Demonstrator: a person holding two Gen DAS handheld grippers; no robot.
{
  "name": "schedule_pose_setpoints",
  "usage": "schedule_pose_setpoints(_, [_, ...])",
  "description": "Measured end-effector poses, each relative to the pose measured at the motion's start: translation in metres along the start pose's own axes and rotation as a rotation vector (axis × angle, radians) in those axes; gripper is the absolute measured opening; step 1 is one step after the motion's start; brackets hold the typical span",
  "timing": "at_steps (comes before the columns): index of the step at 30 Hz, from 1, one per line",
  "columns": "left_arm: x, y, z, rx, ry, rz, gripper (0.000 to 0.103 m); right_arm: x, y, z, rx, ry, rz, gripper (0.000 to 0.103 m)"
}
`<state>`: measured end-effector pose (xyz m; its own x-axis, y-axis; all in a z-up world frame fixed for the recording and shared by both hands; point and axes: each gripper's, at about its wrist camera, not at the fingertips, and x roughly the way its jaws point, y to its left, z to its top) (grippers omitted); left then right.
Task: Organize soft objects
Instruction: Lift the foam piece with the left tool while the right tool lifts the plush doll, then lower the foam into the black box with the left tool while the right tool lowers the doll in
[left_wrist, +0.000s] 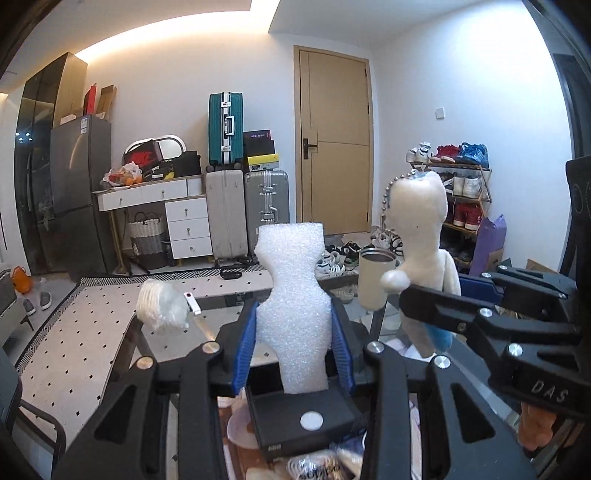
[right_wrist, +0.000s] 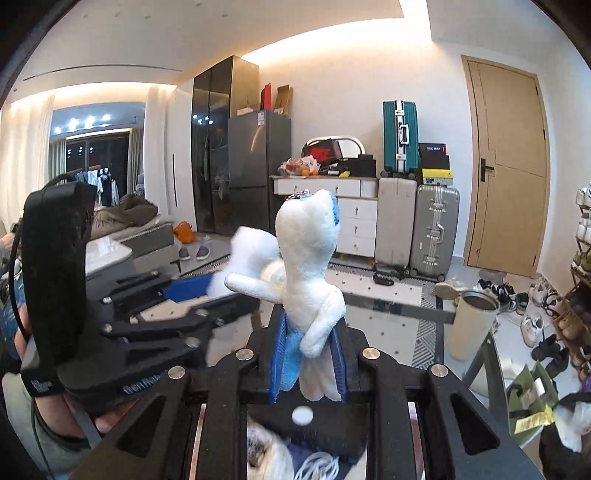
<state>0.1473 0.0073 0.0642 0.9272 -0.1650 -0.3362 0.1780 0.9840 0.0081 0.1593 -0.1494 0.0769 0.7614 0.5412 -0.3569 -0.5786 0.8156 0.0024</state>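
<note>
Two tongs, each clamped on one soft thing: one white foam piece (left_wrist: 293, 314) in the left tongs (left_wrist: 293, 350), one white plush toy (right_wrist: 310, 277) in the right tongs (right_wrist: 309, 362). Beyond them stand three suitcases (left_wrist: 225, 127) and one cream cup (left_wrist: 375, 277).

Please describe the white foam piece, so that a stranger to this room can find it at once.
Look at the left hand-held gripper: the white foam piece stands upright, shut between its blue fingers. Unlike the furry white plush toy beside it, it is flat, bubbly-textured and notched at the sides.
</note>
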Motion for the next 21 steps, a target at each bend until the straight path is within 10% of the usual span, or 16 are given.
schedule_pose_setpoints(9, [0.053, 0.013, 0.018, -0.075, 0.076, -0.029, 0.037, 0.061, -0.018, 0.02, 0.056, 0.114, -0.011, 0.022])
schedule_pose_setpoints(21, [0.116, 0.01, -0.013, -0.079, 0.389, -0.054, 0.036, 0.134, -0.047, -0.03, 0.139, 0.452, -0.034, 0.022])
